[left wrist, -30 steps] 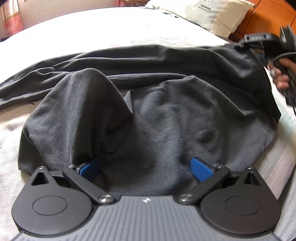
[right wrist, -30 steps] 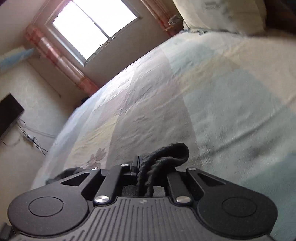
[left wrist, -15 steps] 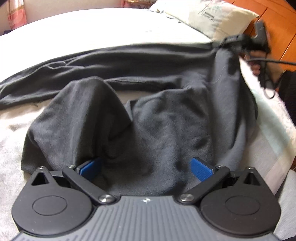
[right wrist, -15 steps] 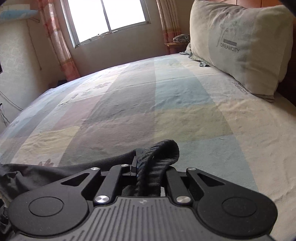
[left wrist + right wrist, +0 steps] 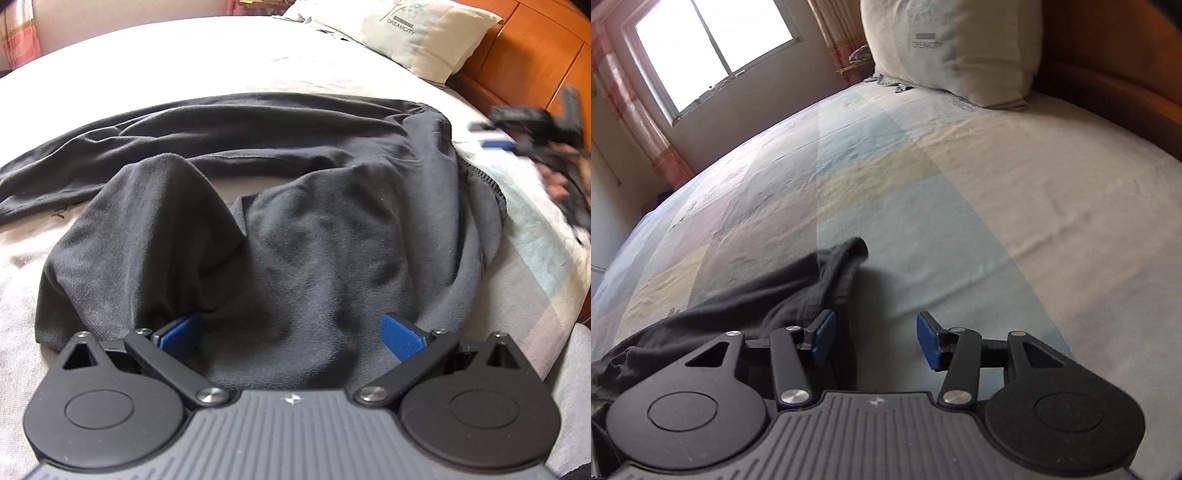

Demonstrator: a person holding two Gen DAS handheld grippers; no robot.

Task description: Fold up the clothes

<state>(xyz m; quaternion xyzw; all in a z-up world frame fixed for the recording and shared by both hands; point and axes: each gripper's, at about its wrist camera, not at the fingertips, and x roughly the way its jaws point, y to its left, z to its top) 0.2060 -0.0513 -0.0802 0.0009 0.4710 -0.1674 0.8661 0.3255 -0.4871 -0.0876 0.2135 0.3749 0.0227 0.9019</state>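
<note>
One dark grey garment [image 5: 295, 229]: it lies spread and rumpled across the bed [image 5: 184, 59], one long part stretched along the far side toward your left, the bulk heaped close in front of your left tool. In the right wrist view one ribbed edge of it [image 5: 827, 280] rests on the sheet, its tip pointing toward the pillow.

Two grippers, one in each of your hands.
- Left gripper [image 5: 291, 332]: its two blue pads [image 5: 400, 338] stand wide apart, with the near fold of the garment bulging up between them. Cloth covers part of the left pad; no clamping shows.
- Right gripper [image 5: 875, 339]: its two blue pads [image 5: 929, 341] also stand apart. The garment's edge lies against the outer side of the left pad; bare sheet fills the gap between the pads. From the left wrist view this tool [image 5: 532, 122] appears blurred at the far right, clear of the garment's elastic edge.

One pillow [image 5: 953, 48], cream, printed "DREAMCITY", at the head of the bed.
One wooden headboard [image 5: 524, 55], orange-brown, behind the pillow.
One window [image 5: 713, 48], bright, with one pink checked curtain [image 5: 646, 122] on its left.
One patchwork sheet of pale blue, yellow and mauve blocks [image 5: 923, 206] covers the bed.
</note>
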